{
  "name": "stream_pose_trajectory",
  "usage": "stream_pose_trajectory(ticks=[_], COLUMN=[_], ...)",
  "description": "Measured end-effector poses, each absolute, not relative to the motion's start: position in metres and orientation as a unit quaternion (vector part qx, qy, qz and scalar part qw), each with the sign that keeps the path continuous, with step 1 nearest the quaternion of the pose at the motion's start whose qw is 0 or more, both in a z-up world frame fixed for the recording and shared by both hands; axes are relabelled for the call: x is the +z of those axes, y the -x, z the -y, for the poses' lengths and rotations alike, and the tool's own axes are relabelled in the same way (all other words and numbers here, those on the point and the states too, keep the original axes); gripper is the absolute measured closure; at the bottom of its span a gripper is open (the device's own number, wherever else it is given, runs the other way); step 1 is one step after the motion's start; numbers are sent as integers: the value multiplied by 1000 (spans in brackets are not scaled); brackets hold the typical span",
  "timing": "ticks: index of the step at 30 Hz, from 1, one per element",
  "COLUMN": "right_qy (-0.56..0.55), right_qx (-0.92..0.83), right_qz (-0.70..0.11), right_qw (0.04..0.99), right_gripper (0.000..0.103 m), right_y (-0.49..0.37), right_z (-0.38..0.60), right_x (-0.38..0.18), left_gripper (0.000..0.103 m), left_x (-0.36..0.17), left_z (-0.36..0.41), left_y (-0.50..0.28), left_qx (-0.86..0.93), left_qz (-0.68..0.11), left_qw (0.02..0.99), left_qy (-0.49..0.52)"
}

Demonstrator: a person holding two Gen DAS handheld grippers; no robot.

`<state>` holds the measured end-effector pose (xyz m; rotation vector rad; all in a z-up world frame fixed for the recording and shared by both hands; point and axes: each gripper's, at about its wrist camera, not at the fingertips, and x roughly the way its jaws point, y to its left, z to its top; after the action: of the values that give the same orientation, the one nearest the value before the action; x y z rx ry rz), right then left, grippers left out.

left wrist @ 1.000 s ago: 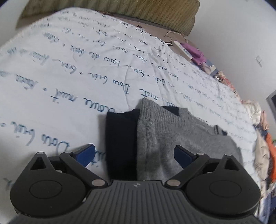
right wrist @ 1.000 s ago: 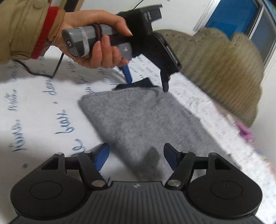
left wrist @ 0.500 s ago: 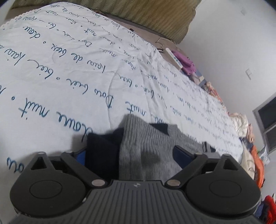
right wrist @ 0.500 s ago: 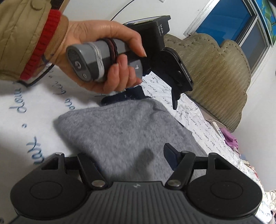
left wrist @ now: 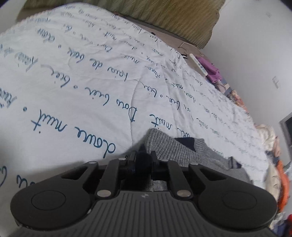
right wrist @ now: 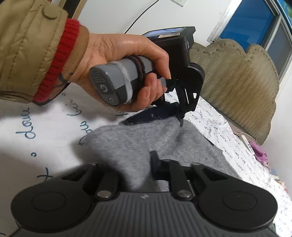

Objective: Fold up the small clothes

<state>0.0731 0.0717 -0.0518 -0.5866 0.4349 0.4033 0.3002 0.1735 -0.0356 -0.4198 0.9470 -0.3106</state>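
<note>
A small grey knit sweater (left wrist: 175,149) with navy trim lies on a white bedspread (left wrist: 82,87) printed with blue handwriting. My left gripper (left wrist: 141,156) is shut on the sweater's navy and grey edge. In the right wrist view the sweater (right wrist: 131,145) spreads ahead, bunched up between my closed fingers. My right gripper (right wrist: 144,164) is shut on its near grey edge. The left gripper (right wrist: 179,118), held in a hand, pinches the far navy edge there.
An olive padded headboard (left wrist: 164,16) stands at the bed's far end. A white remote (left wrist: 198,63) and purple cloth (left wrist: 212,69) lie by the bed's right side. A heap of clothes (left wrist: 273,145) sits at the far right. A window (right wrist: 259,23) is behind.
Both grippers have closed from open onto the sweater's edges. The left one moved forward onto the navy and grey edge; the right one pinched the near grey edge.
</note>
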Motion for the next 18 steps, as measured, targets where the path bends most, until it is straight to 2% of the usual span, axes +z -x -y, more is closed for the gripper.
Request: stream_pose_trajectory(ticks=[10,18], right_qy=[195,156], right_qx=[202,182], right_qz=[-181,-153], right_qw=[943,959], right_gripper=[96,96], right_y=[-61,-43], right_z=[-36,1], right_x=[-25,-3], left_gripper=[91,91], left_x=[12,51], left_z=[-122,-95], left_y=[-283,-270], left_qx=[-99,-84], left_qz=[-414,-392], left_qw=[903,915], left_qy=[50,29])
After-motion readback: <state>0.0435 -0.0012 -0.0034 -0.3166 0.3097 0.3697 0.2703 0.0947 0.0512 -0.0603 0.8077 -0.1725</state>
